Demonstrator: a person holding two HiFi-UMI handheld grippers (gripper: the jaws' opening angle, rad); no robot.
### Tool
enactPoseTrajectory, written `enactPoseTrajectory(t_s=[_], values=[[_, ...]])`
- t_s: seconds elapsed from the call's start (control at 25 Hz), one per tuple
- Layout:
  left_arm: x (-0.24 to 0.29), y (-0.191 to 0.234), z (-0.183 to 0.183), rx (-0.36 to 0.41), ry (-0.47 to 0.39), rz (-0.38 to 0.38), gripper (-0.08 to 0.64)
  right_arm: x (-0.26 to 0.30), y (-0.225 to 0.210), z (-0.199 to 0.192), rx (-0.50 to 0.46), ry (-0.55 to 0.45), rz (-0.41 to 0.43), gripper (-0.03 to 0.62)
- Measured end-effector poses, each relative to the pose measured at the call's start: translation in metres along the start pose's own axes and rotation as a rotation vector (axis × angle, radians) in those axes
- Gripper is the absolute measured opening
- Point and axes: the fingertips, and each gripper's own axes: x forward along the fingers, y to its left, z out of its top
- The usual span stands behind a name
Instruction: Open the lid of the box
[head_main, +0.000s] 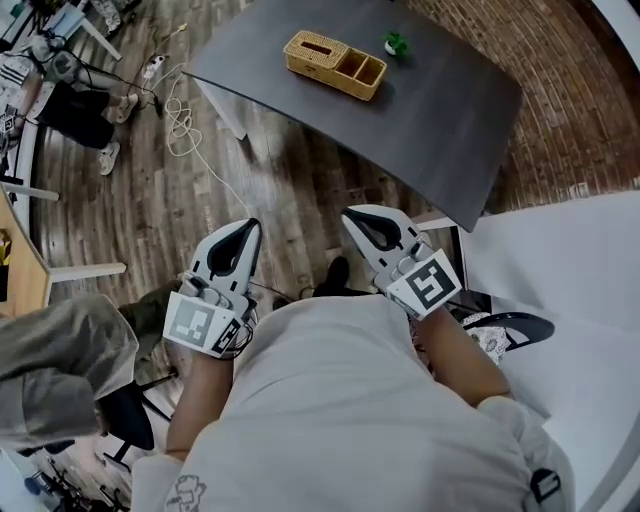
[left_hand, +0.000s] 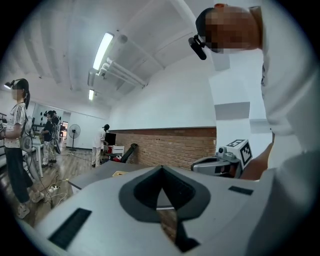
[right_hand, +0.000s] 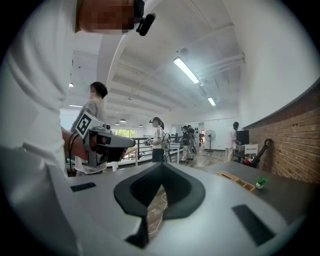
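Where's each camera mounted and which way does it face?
Head view: on the person's head, steeply down at floor, table, box, forearms, left tool, right tool.
Left gripper view: on left tool, level over its closed jaws toward table and brick wall; right tool at right.
Right gripper view: on right tool, level toward table, box; left tool at left.
Shared: table in all; each gripper view shows the other tool.

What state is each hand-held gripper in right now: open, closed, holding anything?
Left hand-held gripper: closed, holding nothing.
Right hand-held gripper: closed, holding nothing.
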Motion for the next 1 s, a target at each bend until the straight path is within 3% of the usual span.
enactPoseTrajectory(t_s=[0.44, 0.72, 1.0], values=[[0.072, 0.0, 0.0, -0.006, 0.029, 0.016, 0.011, -0.006, -0.066, -0.008, 0.001, 0.001, 0.039, 0.006], [0.093, -0.006, -0.008, -0.043, 0.049, 0.01, 0.011, -0.012, -0.088, -0.013, -0.008, 0.004, 0.059, 0.006], [0.109, -0.003, -0.003, -0.023, 0.057, -0.023, 0.011, -0.01, -0.102, -0.019, 0.009, 0.01, 0.037, 0.006]])
